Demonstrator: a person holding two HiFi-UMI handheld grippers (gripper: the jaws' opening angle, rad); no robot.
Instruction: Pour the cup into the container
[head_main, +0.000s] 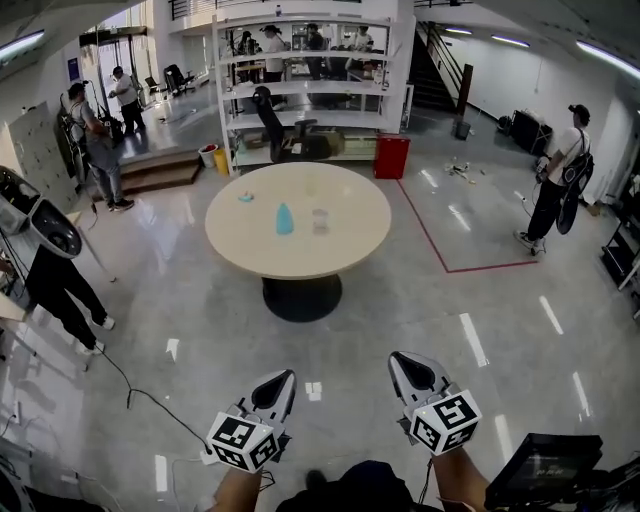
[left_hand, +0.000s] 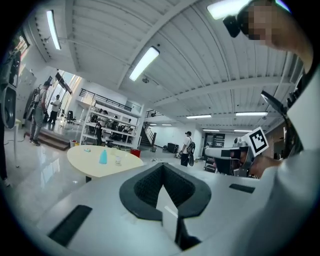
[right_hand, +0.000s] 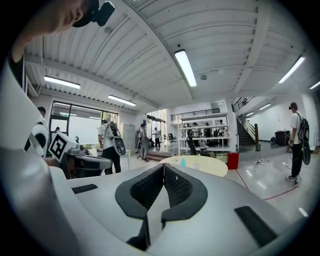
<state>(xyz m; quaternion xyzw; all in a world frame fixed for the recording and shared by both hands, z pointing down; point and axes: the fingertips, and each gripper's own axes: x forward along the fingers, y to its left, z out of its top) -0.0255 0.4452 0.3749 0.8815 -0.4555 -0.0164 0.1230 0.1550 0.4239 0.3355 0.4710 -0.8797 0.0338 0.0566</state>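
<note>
While I stand on the grey floor well back from the round table (head_main: 350, 255), my left gripper (head_main: 283, 381) hangs low in front of me with its jaws pressed together on nothing. Ahead, on the tabletop, a small light-blue object (head_main: 246, 197) lies toward the left edge. The blue cup (head_main: 285, 219) stands upright near the middle, and the clear container (head_main: 320, 221) stands just beside it on its right, not touching it. My right gripper (head_main: 402, 362) sits about level with the left one, its jaws likewise closed and empty, well apart from both cup and container.
</note>
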